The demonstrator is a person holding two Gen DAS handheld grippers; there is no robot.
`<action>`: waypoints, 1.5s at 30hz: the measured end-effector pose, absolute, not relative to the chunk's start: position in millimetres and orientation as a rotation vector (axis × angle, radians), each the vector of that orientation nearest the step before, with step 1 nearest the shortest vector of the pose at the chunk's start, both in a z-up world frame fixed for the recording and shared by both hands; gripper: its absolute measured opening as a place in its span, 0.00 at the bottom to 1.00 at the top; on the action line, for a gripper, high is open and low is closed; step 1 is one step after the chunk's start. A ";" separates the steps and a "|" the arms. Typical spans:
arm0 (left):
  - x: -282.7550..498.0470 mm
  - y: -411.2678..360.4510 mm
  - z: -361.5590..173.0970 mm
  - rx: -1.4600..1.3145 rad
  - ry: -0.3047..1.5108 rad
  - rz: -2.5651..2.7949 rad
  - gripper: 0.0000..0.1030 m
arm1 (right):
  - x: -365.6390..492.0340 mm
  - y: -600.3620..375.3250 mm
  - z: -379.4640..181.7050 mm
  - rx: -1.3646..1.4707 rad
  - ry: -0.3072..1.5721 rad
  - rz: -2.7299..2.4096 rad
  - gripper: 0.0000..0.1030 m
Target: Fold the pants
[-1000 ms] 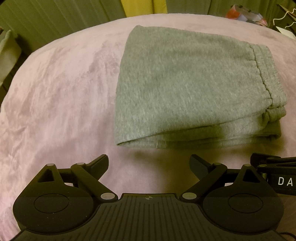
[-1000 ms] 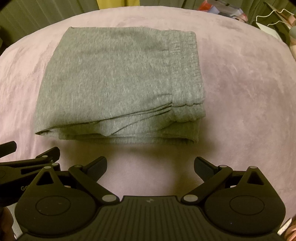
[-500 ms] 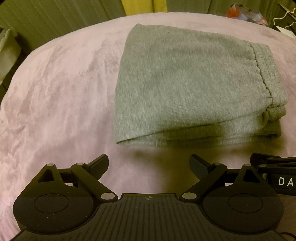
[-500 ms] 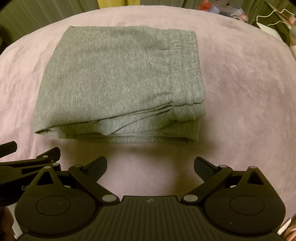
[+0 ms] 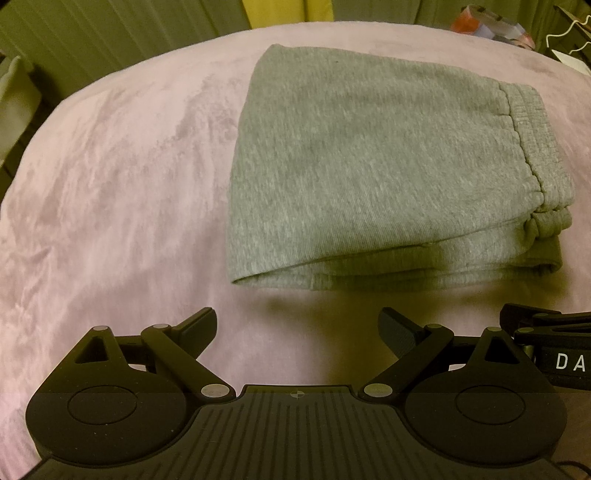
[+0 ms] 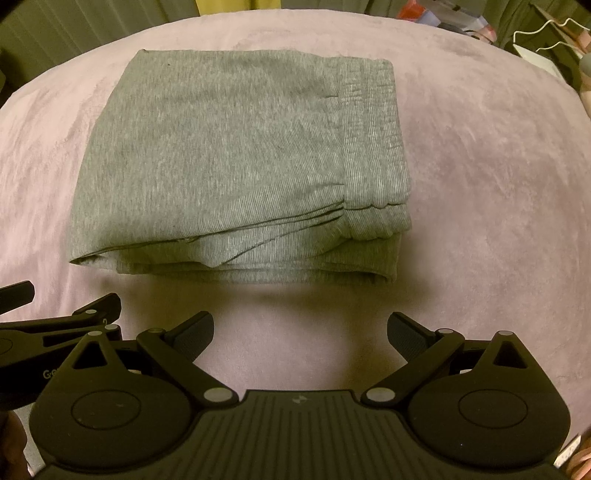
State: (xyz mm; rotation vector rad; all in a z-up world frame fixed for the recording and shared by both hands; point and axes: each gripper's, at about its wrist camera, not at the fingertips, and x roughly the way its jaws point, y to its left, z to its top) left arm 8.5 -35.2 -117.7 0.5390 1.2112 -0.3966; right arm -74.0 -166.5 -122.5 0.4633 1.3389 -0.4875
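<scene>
Pink plush bedding (image 5: 110,192) fills both views, and the grey pants (image 6: 236,162) lie centre frame as a compact folded stack, waistband at right. I judge the folding done; next I'd only square the loose lower layers. My left gripper (image 5: 297,326) and right gripper (image 6: 299,328) hang released, holding nothing, below the stack. Clutter (image 5: 491,26) at upper right stands clear.

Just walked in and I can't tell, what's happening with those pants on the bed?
A person holds two black two-finger grippers over a pink plush blanket. The grey knit sweatpants lie on it folded into a compact stack, ribbed waistband on the right side. The left gripper and right gripper are both open, short of the near edge, touching nothing. The folding looks finished.
</scene>
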 end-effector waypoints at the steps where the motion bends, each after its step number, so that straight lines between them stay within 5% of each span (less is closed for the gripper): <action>1: 8.4 -35.2 -117.7 0.539 1.212 -0.397 0.95 | -74.2 -166.4 -122.5 0.463 1.339 -0.488 0.97; 45: 8.4 -35.9 -118.5 0.547 1.224 -0.401 0.95 | -72.7 -166.8 -123.0 0.460 1.352 -0.491 0.97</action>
